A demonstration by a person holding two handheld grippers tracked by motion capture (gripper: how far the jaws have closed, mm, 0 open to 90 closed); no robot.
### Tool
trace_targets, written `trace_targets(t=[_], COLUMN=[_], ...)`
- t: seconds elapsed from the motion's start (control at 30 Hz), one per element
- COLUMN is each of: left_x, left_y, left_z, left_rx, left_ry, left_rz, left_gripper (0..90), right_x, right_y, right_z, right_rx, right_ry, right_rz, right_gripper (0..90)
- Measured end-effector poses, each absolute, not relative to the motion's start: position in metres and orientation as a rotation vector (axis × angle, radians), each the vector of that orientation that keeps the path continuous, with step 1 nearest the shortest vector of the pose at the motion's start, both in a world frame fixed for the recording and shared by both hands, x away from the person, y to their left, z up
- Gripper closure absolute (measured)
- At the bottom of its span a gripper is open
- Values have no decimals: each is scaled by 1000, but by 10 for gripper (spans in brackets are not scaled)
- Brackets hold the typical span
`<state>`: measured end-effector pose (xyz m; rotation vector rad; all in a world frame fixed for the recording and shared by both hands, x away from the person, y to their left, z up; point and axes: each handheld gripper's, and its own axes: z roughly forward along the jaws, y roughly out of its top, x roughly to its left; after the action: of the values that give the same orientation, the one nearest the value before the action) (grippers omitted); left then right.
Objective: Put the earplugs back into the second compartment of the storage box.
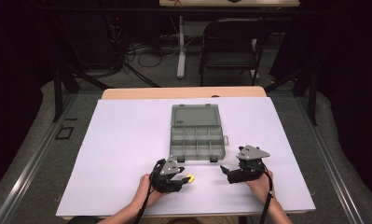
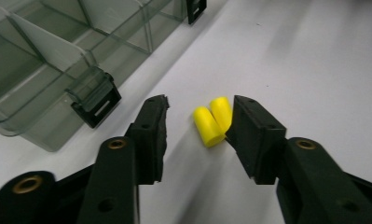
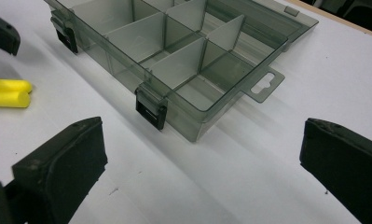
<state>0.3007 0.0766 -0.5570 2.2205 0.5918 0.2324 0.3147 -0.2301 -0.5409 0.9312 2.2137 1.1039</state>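
Two small yellow foam plugs [image 2: 214, 120] are framed by the released left hand-held gripper [image 2: 198, 126], near the open grey plastic box [image 1: 196, 131]. The right hand-held gripper [image 3: 200, 154] is released too.

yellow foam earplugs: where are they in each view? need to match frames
High view: the pair of yellow foam earplugs lies on the white sheet at the left gripper tips, lower centre.
Left gripper view: centre, between the open jaws, by the right one.
Right gripper view: far left edge, mid-height.
Shared landmark: the smoky clear plastic compartment box, its black front latches.
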Motion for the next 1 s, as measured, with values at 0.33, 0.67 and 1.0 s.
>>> trace_targets(t=[0.33,0.67,1.0], left_x=[304,306,305], left_y=[75,77,86], left_z=[-561,-563,-555], left_rx=[2230,2224,2187], left_ry=[594,593,593], left_rz=[176,105,135], left_gripper=[685,820,825], right_x=[314,314,314], right_y=[-229,-227,-227], right_z=[-541,-542,-542], right_rx=[922,904,908], right_ry=[2216,2230,2224], right_rz=[1083,1057,1057], right_gripper=[0,0,0])
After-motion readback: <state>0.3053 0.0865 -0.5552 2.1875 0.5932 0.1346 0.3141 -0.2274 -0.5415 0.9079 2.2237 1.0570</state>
